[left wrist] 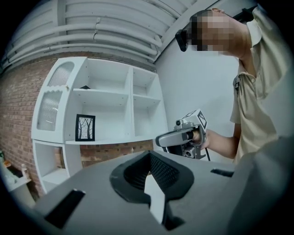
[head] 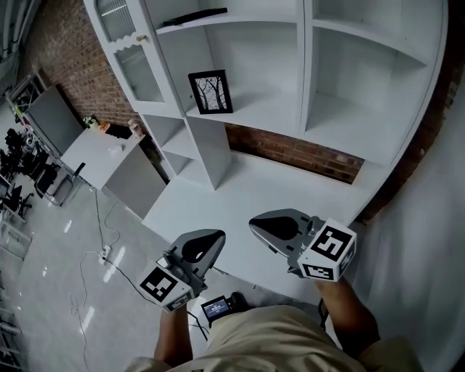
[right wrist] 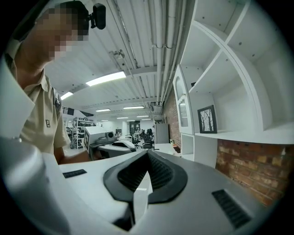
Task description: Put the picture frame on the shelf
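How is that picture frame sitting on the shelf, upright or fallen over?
Upright: the picture frame stands on its lower edge on the white shelf, its tree image facing out into the room.

Picture frame (head: 211, 92): upright on a board of the shelf unit (head: 305, 65), at the left end of its compartment
Flat thing (head: 195, 16): on the board above the picture frame
Counter (head: 240, 189): below the compartments; brick wall (head: 290, 151) behind it
Table (head: 98, 149): left of the shelf unit
Left gripper (head: 209, 238): before the counter; left of the right gripper (head: 263, 227); both well apart from the picture frame
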Action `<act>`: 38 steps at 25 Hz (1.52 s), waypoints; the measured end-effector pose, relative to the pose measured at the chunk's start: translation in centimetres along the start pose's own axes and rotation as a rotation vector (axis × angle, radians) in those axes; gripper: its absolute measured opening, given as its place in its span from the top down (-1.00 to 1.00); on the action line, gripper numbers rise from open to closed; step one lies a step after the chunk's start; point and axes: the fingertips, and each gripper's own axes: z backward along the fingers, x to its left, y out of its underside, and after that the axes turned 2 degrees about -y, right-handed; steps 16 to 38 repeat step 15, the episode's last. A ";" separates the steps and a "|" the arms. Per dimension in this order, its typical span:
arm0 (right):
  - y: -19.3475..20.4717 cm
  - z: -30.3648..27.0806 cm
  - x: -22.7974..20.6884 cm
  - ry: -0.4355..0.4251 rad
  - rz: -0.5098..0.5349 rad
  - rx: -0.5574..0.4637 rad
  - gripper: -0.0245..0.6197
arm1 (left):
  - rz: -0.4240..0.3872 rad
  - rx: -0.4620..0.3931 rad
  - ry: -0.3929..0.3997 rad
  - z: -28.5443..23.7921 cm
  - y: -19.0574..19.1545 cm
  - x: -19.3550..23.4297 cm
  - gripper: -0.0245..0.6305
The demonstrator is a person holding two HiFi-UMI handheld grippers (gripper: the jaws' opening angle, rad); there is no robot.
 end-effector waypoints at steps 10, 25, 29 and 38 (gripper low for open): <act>0.7 -0.2 -0.3 0.000 -0.005 0.015 0.91 | 0.000 0.011 -0.007 0.1 0.9 0.0 0.91; 0.9 -0.3 0.3 0.011 -0.005 0.021 0.91 | 0.005 -0.003 -0.007 0.7 0.9 -0.3 0.91; 0.9 -0.3 0.3 0.011 -0.005 0.021 0.91 | 0.005 -0.003 -0.007 0.7 0.9 -0.3 0.91; 0.9 -0.3 0.3 0.011 -0.005 0.021 0.91 | 0.005 -0.003 -0.007 0.7 0.9 -0.3 0.91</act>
